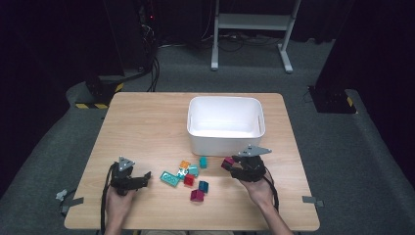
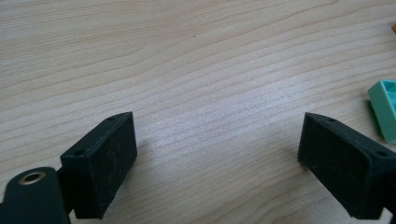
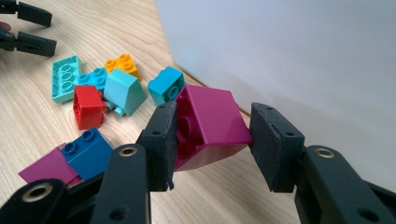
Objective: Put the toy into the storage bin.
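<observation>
My right gripper [image 3: 212, 140] is shut on a magenta brick [image 3: 210, 123], held a little above the table beside the white bin's wall [image 3: 299, 65]. In the high view that gripper [image 1: 234, 166] holds the magenta brick [image 1: 227, 163] just in front of the white bin [image 1: 226, 143]. My left gripper [image 2: 217, 154] stands open over bare wood, nothing between its jaws; in the high view it [image 1: 145, 175] rests at the table's front left. Loose bricks lie between the hands: a teal plate [image 1: 170, 178], a red brick [image 1: 189, 180], a blue brick [image 1: 203, 186] and another magenta brick [image 1: 196, 196].
An orange brick [image 3: 122, 64] and a teal brick [image 3: 166, 85] lie near the bin's front wall. A teal piece [image 2: 385, 109] lies at the right edge of the left gripper view. The wooden table [image 1: 147, 122] has free room at the left and back.
</observation>
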{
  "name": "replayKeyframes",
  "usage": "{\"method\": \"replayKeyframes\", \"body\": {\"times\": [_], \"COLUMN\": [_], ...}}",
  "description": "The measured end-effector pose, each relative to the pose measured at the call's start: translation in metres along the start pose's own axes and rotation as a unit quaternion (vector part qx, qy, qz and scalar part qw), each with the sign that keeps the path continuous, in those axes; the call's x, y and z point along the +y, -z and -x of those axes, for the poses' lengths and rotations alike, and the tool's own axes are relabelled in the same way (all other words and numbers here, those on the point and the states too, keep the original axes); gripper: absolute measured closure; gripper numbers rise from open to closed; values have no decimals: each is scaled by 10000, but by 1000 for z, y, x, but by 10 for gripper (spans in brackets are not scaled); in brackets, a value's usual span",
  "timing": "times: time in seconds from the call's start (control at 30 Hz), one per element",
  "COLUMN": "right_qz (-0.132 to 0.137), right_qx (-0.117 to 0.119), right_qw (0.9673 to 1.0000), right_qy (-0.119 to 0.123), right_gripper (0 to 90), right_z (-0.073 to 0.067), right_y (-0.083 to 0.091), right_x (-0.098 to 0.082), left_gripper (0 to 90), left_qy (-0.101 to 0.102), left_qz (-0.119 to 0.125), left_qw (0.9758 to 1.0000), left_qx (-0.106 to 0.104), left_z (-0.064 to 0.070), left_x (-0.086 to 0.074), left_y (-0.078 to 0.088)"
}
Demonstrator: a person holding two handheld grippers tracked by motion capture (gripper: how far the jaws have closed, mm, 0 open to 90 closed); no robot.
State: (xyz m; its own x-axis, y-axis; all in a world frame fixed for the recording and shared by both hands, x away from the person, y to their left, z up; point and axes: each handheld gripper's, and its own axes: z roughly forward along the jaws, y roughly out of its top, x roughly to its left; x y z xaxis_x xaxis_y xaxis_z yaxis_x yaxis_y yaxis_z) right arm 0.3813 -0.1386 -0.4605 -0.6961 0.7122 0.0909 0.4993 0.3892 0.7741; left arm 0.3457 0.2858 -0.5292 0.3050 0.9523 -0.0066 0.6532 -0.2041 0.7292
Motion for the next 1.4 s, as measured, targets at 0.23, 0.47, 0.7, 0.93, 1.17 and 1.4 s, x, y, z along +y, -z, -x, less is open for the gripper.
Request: {"method": "replayKeyframes", "body": {"times": [0.23, 0.47, 0.7, 0.93, 1.17, 1.4], "right_qz": [61, 163, 209, 351, 446, 484], "right_qx": [-3, 13, 36, 39, 69, 34], "right_qw": [10000, 9999, 9998, 9994, 9990, 9988], "right_qy": [60, 54, 55, 46, 22, 73], "right_gripper": [534, 534, 534, 534, 534, 534], "right_z": [1, 3, 6, 9, 13, 16], "right_y": [6, 16, 23, 35, 44, 53], "right_x": [5, 14, 20, 31, 40, 50], "left_gripper": [115, 115, 115, 115, 115, 115], "left_qy": [-1, -1, 1, 9, 11, 11], "left_qz": [-1, -4, -1, 6, 6, 6], "left_qw": [10000, 10000, 10000, 10000, 10000, 10000], "left_qx": [0, -2, 0, 0, 0, 1], "left_z": [0, 0, 0, 0, 0, 0], "left_x": [0, 0, 0, 0, 0, 0], "left_y": [0, 0, 0, 0, 0, 0]}}
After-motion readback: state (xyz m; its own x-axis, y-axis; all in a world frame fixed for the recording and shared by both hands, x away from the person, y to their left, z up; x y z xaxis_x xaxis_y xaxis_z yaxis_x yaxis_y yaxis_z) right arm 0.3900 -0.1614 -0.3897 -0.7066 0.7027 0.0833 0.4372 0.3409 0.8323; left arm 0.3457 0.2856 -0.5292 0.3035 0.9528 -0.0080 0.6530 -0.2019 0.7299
